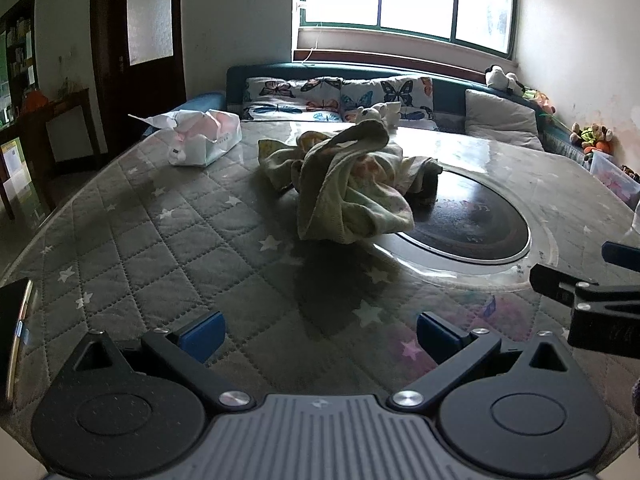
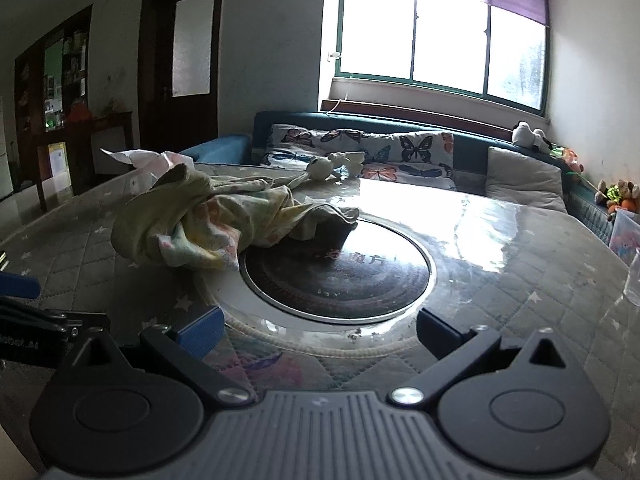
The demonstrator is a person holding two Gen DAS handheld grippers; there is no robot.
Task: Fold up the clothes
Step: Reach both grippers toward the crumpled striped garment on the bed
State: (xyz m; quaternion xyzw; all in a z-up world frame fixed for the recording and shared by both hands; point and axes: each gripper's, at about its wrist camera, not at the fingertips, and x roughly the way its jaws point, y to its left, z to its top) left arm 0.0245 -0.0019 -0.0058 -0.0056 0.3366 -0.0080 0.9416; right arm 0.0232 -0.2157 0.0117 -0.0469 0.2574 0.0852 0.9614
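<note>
Both tools are held low over the quilted tabletop [image 1: 132, 216], left tool [image 1: 318, 338] and right tool [image 2: 318, 332] each spread wide apart, nothing gripped. The crumpled garment [image 1: 352, 184] is heaped mid-tabletop, partly overlapping the dark round inset [image 2: 340, 276].

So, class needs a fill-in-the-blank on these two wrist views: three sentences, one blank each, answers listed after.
1. The crumpled garment lies partly over the dark ____ plate set into the table.
2. Both the left gripper and the right gripper have their jaws ____.
3. The pillows behind the table are printed with ____.

Answers: round; open; butterflies
</note>
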